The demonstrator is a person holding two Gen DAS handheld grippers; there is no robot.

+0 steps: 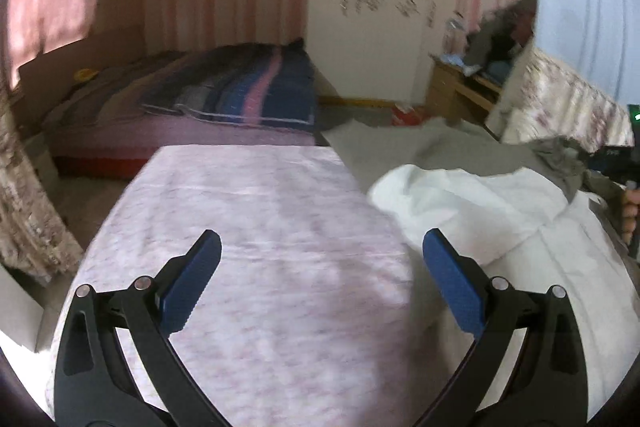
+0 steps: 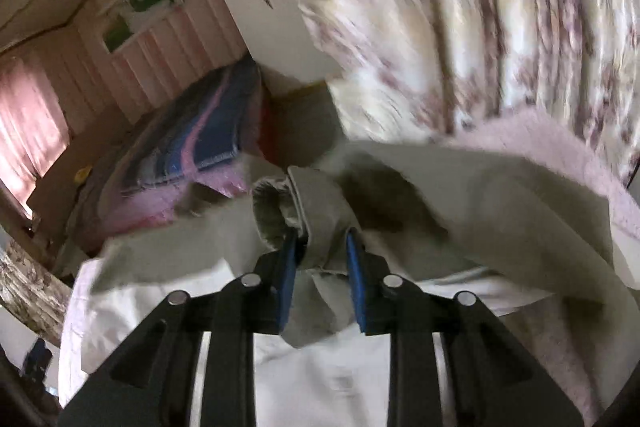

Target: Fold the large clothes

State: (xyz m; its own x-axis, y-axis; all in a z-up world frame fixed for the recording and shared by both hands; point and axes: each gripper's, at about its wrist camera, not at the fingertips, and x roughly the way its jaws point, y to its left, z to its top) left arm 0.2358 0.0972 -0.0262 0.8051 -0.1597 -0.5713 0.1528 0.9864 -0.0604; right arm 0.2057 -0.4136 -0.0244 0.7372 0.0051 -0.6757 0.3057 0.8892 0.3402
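A large garment, grey outside [image 1: 472, 147] with a white lining [image 1: 460, 195], lies crumpled on the right half of a table covered in a pale pink cloth [image 1: 260, 207]. My left gripper [image 1: 322, 235] hovers open over the bare cloth, with its right finger at the garment's edge and nothing between the pads. In the right wrist view my right gripper [image 2: 322, 237] is shut on the garment's grey sleeve cuff [image 2: 312, 199], lifted above the white lining [image 2: 320, 379]. A hand [image 1: 631, 213] on that gripper shows at the far right edge of the left wrist view.
A bed with a blue and pink striped blanket [image 1: 240, 91] stands beyond the table. A wooden desk piled with things [image 1: 460, 87] is at the back right, and a floral curtain [image 1: 560, 99] hangs close on the right. Another floral drape [image 1: 24, 195] is at the left.
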